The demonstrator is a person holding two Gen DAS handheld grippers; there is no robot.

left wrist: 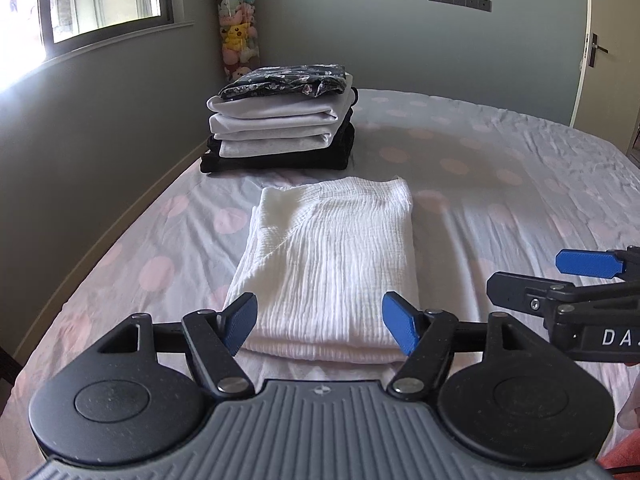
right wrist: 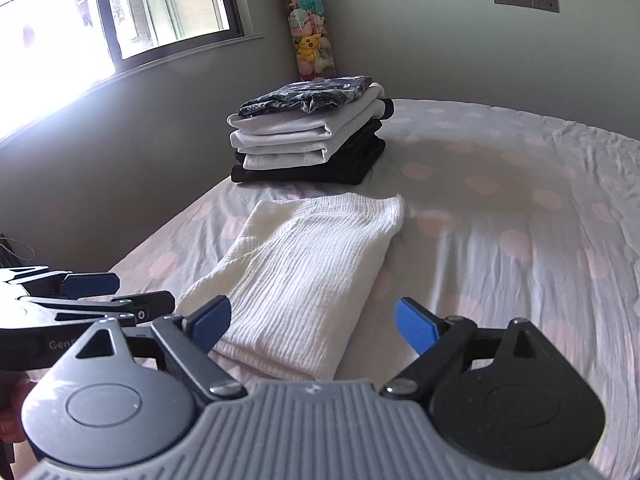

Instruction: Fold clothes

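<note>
One folded white garment [left wrist: 328, 264] lies on the bed [left wrist: 500, 184] near its front edge, its near end between the blue pads of my left gripper [left wrist: 320, 326], whose jaws stand wide with nothing gripped. My right gripper [right wrist: 312, 322] is also spread wide and empty, just beside the garment's right side. Farther along the bed's left edge sits one stack of folded clothes [left wrist: 280, 120]; I count about six layers, black at the bottom, three pale in the middle, one dark floral piece [left wrist: 286, 80] on top.
</note>
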